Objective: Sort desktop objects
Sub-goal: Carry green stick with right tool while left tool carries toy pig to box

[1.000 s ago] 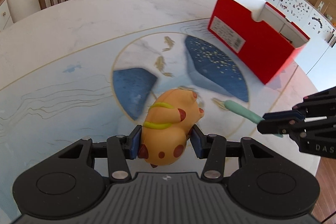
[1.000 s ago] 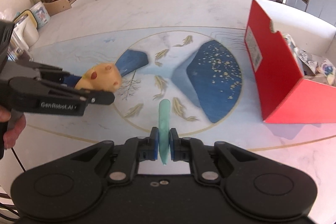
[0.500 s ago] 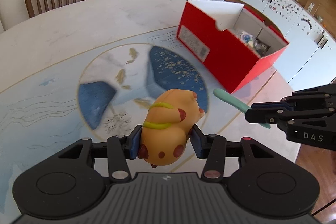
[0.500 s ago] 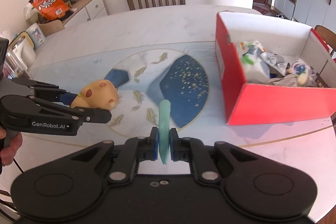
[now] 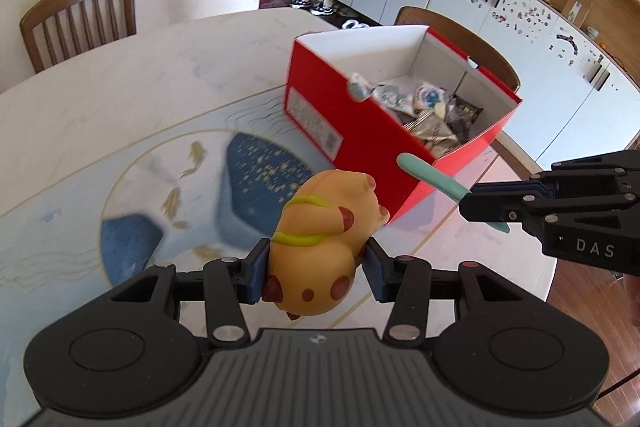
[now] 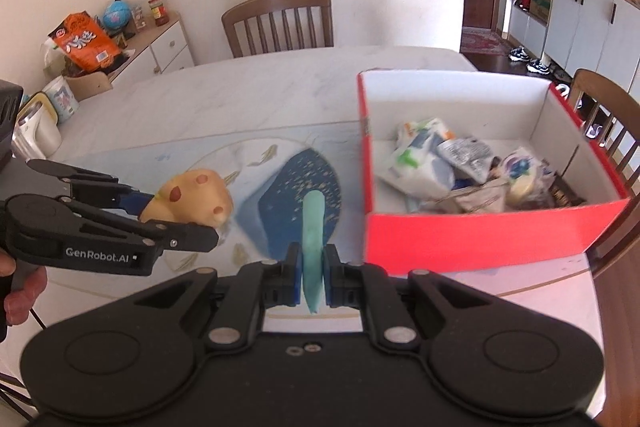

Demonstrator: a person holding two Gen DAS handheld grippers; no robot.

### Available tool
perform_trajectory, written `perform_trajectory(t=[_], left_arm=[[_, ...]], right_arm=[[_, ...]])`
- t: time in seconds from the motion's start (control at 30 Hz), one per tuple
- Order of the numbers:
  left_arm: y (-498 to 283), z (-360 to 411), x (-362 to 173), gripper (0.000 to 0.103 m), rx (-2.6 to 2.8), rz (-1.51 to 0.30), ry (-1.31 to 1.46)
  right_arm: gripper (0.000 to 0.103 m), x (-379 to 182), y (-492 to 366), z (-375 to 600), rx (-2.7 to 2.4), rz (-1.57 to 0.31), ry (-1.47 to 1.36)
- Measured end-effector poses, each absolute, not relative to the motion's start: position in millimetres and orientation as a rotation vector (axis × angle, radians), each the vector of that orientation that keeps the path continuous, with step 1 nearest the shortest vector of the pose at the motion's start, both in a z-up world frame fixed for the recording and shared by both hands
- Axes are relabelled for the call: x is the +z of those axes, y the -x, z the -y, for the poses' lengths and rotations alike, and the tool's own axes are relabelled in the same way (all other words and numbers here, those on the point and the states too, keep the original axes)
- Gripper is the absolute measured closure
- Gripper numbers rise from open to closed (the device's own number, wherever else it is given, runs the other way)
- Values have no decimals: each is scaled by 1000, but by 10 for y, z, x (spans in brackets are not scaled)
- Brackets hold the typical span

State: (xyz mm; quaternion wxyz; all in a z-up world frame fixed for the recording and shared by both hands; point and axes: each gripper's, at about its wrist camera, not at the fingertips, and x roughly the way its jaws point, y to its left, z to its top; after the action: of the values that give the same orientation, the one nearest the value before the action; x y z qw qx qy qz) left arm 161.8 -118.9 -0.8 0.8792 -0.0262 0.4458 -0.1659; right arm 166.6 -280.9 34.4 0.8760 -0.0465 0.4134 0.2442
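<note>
The left gripper (image 5: 316,263) clamps a yellow spotted toy (image 5: 324,243) at centre frame; the right gripper (image 6: 312,275) pinches a teal stick (image 6: 313,227), both lower-left of the red box (image 6: 480,231).

Orange toy (image 5: 320,227) with brown spots, teal stick (image 6: 313,227), red box (image 6: 480,235)

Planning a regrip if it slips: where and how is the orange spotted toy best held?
Grip the orange spotted toy across its round body, one pad on each flank, coming from behind its rear end, as the left gripper does now. The body is broad and smooth there, so the pads probably seat flat; the head end tapers and carries small bumps, a likely poorer hold.
</note>
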Motion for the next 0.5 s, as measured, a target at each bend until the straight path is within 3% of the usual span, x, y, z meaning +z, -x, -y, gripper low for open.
perform_trajectory(t=[0.5], left_arm=[[-2001, 1857, 117, 56, -398, -917, 31]], right_arm=[[94, 461, -2028, 3436, 475, -827, 70]])
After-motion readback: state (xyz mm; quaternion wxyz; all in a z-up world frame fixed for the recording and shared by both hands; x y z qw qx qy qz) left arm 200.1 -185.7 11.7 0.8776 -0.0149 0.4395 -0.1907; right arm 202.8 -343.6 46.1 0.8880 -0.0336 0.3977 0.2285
